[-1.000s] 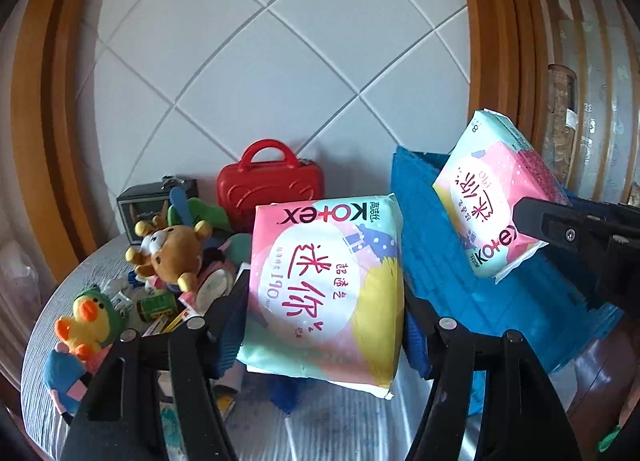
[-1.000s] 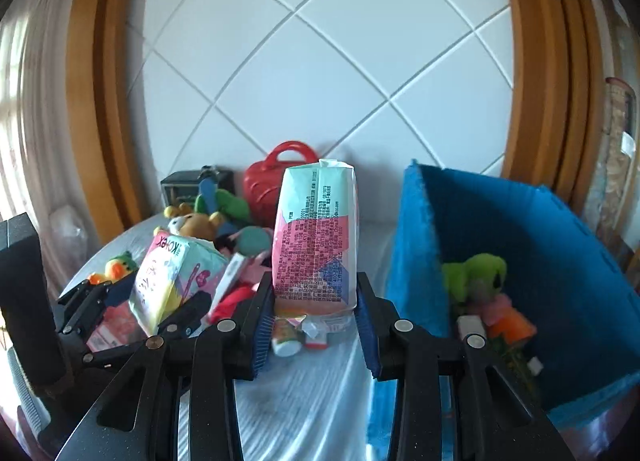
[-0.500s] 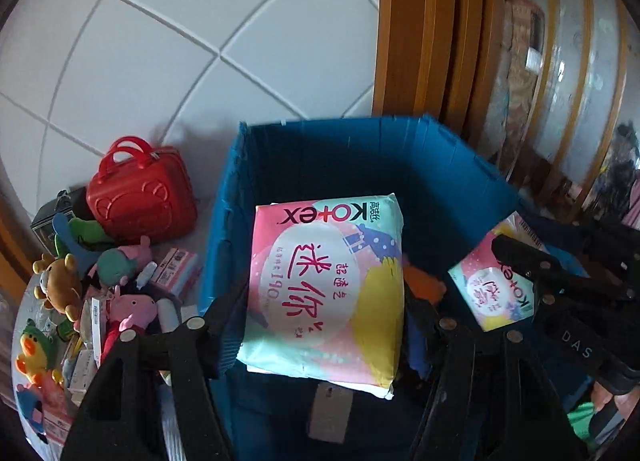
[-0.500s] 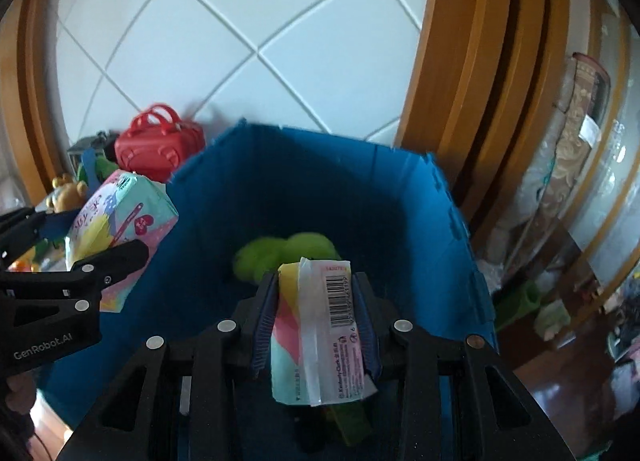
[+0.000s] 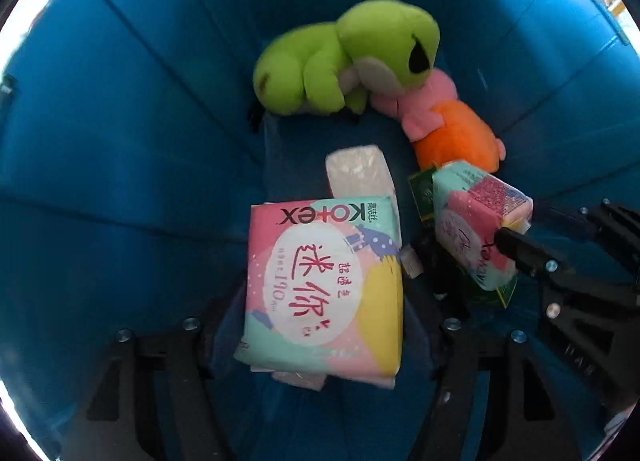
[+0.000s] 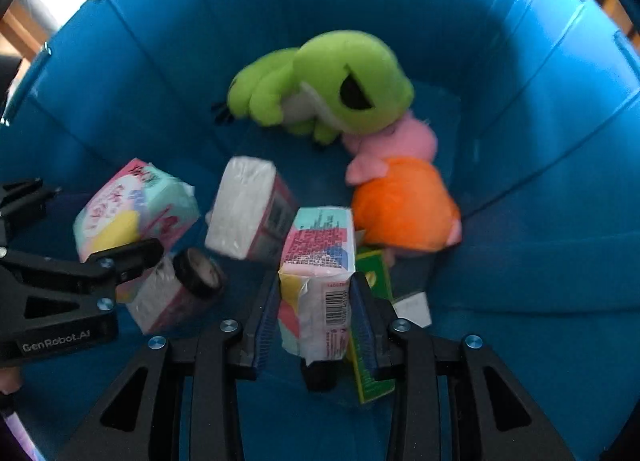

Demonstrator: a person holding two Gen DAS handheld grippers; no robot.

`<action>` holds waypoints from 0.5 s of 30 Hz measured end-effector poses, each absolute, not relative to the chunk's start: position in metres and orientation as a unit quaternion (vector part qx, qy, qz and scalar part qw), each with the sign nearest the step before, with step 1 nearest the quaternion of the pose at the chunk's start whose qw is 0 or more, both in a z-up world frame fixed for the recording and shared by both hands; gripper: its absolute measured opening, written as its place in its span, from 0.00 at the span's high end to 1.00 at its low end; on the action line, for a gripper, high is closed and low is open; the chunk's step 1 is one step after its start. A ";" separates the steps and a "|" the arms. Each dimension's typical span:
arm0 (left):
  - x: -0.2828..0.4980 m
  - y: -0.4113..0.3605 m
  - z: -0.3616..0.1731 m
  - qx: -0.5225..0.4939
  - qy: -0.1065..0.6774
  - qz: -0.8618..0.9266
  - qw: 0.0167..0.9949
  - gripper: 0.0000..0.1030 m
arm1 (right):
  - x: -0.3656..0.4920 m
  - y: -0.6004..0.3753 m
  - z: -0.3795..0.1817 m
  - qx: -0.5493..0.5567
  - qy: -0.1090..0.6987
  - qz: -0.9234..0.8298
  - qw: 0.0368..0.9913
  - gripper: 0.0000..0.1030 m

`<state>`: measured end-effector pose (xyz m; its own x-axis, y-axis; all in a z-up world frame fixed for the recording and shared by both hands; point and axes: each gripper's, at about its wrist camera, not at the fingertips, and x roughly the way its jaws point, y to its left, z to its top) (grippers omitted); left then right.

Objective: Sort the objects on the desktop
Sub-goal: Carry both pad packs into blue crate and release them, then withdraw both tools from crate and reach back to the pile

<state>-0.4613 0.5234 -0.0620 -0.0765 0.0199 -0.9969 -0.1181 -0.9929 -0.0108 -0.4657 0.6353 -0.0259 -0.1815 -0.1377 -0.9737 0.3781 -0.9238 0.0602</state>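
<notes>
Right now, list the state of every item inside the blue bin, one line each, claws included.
Left claw: jaws opening, Kotex pack between them, inside the blue bin.
Right claw: shut on second pack, upright.
Green frog plush: lying on its side, on the bin floor.
Pink-and-orange plush: lying against the frog.
White tissue pack: tilted, loose.
Green box: beside the right claw.

Both hand-held grippers are now reaching down inside the blue bin (image 5: 120, 141), away from the cluttered surface. The left hand-held gripper (image 5: 324, 325) is opening around its pink pack (image 5: 324, 293); the right one (image 6: 316, 313) is clamping its pack (image 6: 316, 261) low among the toys.
</notes>
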 end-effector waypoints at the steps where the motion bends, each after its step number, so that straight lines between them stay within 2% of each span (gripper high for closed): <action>1: -0.463 0.523 -0.064 -0.683 0.032 0.728 0.048 0.33 | -0.464 0.633 -0.026 0.615 0.103 -0.762 0.171 0.66; 5: -0.464 0.527 -0.063 -0.679 0.037 0.732 0.039 0.32 | -0.460 0.631 -0.027 0.621 0.105 -0.755 0.182 0.62; 7: -0.465 0.526 -0.061 -0.674 0.031 0.737 0.034 0.32 | -0.464 0.631 -0.030 0.625 0.104 -0.752 0.183 0.55; 9: -0.466 0.520 -0.054 -0.666 0.023 0.745 0.030 0.32 | -0.465 0.632 -0.026 0.618 0.106 -0.758 0.179 0.37; 11: -0.463 0.517 -0.044 -0.657 0.014 0.753 0.033 0.32 | -0.464 0.631 -0.019 0.606 0.107 -0.767 0.181 0.28; 13: -0.456 0.516 -0.029 -0.643 0.009 0.765 0.041 0.32 | -0.461 0.630 -0.008 0.590 0.111 -0.778 0.185 0.24; 15: -0.447 0.515 -0.012 -0.622 0.006 0.781 0.052 0.32 | -0.460 0.629 0.001 0.576 0.114 -0.787 0.189 0.15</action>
<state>-0.4474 0.5150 -0.0118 -0.2209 0.0729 -0.9726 -0.0881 -0.9946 -0.0545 -0.4598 0.6289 0.0005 -0.2650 -0.1655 -0.9499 0.4287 -0.9027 0.0377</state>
